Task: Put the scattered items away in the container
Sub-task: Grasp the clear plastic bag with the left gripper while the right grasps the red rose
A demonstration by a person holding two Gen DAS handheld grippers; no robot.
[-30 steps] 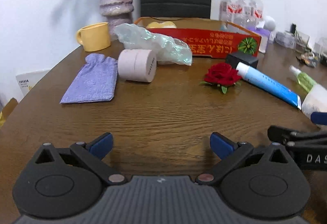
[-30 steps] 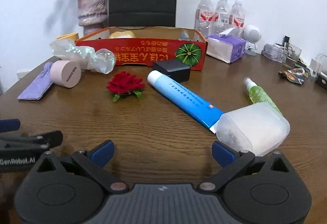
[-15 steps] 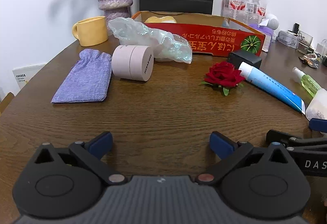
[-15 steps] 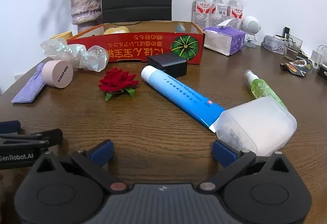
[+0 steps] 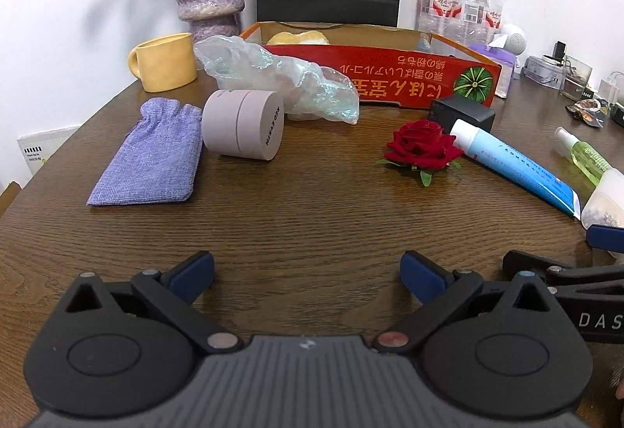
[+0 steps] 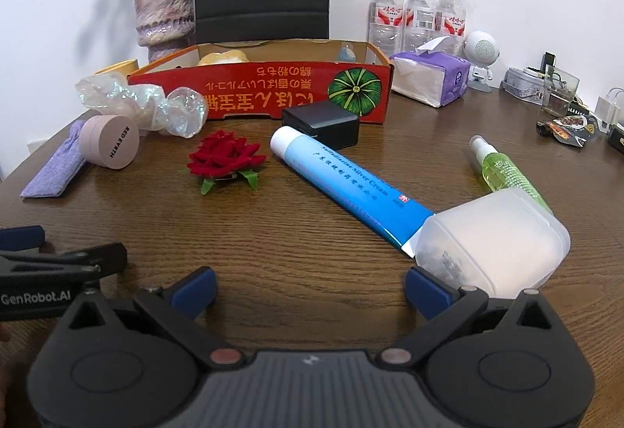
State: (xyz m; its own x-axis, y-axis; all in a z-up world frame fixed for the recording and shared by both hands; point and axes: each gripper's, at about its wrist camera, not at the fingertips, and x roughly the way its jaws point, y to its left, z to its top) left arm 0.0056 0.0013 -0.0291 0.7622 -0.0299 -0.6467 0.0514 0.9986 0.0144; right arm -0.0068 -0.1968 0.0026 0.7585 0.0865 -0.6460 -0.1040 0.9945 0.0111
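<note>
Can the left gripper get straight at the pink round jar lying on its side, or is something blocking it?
Probably yes. The left gripper is open with bare brown wooden table ahead of it. The pink round jar lies ahead to its left, with the purple cloth pouch and crinkled clear plastic bag close alongside.

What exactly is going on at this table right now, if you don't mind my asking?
A person holds two grippers low over the table, tidying loose things into the red box. Both the left gripper and right gripper are open and empty. The rose, blue tube, pink jar and purple pouch lie outside the box.
</note>
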